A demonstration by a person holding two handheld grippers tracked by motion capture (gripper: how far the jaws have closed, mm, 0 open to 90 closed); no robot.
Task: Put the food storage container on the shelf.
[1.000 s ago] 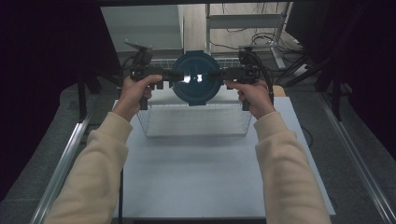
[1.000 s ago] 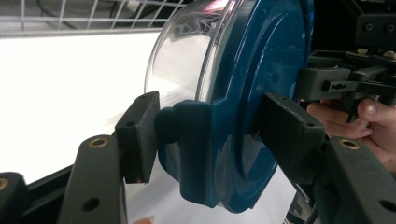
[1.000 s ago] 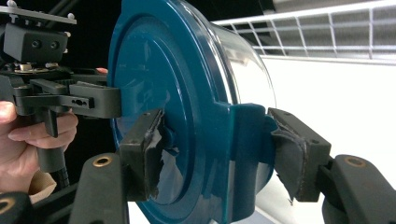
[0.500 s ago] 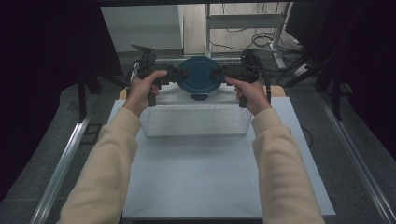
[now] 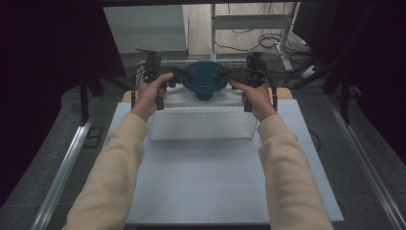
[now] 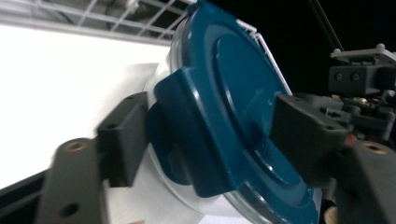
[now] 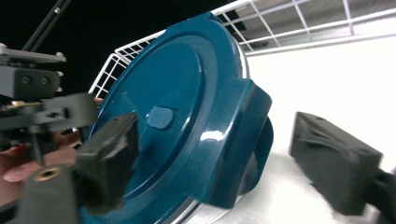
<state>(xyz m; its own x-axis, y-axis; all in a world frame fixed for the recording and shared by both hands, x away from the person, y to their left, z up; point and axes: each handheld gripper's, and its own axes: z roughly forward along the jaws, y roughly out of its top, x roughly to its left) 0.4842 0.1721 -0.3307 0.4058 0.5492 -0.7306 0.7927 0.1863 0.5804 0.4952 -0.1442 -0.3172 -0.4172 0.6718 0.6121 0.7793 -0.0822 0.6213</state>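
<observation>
Blue-lidded container (image 5: 206, 79) held aloft beyond the wire basket's (image 5: 201, 125) far rim. Left gripper (image 5: 178, 76) and right gripper (image 5: 234, 76) each clamp a lid latch. Transport step, judged; next needs level, matched travel.

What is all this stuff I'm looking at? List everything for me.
Lidded container: one, dark blue lid on a clear body, held up between both grippers above the basket's far side.
Wire basket: one, white, on the table.
Table: one, pale top.
Cables: several, dark, on the floor beyond.
Left gripper: one, black, jaws astride the lid's tab.
Right gripper: one, black, jaws either side of the opposite tab.
Sleeves: two, cream.
</observation>
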